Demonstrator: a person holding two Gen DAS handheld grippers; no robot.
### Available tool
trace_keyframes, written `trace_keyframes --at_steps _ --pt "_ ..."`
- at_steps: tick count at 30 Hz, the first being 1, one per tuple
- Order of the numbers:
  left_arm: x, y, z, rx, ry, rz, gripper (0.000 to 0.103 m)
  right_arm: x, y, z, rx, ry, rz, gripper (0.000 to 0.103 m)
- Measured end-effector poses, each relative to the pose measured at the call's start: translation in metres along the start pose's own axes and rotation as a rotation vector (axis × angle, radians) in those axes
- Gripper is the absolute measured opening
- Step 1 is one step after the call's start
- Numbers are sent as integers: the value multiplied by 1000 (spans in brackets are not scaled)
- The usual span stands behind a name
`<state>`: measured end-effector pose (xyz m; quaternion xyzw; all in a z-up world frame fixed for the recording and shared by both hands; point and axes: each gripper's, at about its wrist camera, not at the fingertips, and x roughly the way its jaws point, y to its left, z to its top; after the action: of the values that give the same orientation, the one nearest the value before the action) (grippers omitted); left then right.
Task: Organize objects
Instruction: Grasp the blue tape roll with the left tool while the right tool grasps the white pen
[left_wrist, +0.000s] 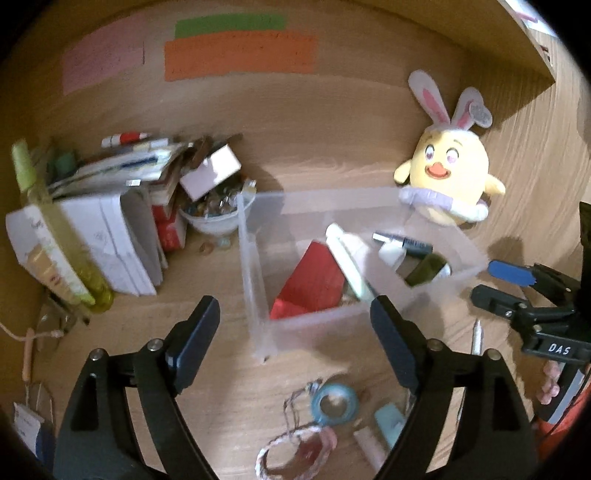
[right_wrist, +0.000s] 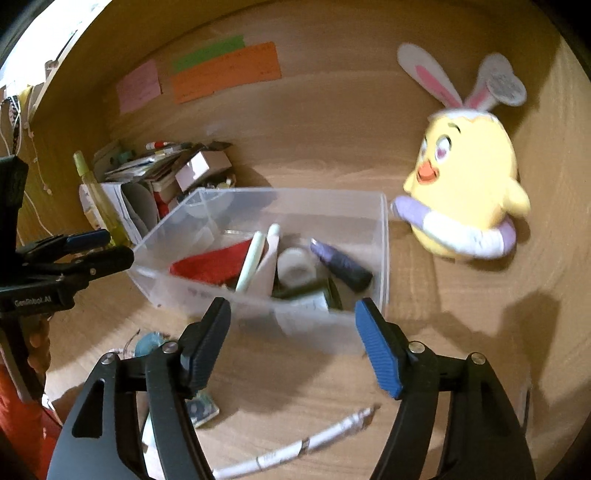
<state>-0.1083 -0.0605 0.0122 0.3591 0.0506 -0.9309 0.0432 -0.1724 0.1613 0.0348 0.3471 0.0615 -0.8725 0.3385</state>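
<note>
Wooden desk (left_wrist: 314, 147), clear bin (left_wrist: 255, 266) holding tubes (left_wrist: 347, 254).

Orange (left_wrist: 240, 55), green (left_wrist: 229, 25), pink paper strips (left_wrist: 101, 66) stuck on wooden back wall (left_wrist: 332, 122).

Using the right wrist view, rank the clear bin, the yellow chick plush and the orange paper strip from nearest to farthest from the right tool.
1. Clear bin, just ahead of the right tool.
2. Yellow chick plush, beyond the bin, to the right.
3. Orange paper strip, on the back wall.
</note>
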Motion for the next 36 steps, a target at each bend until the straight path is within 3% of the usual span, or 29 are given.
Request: trace_keyframes --at_steps 9,14,24,28,36 --pt "7 -4 -37 4 84 -58 84 1 -6 -41 38 83 -44 67" --pt "10 -9 -51 16 109 -97 70 -1 -11 -58 83 118 -70 67" --pt "13 -21 -70 45 143 -142 63 10 -6 -73 98 159 -100 66" --pt "15 -23 -72 56 149 -147 59 12 -3 -71 64 156 -116 39" --pt "35 -19 -72 32 214 -171 46 6 -12 -72 67 155 -51 27"
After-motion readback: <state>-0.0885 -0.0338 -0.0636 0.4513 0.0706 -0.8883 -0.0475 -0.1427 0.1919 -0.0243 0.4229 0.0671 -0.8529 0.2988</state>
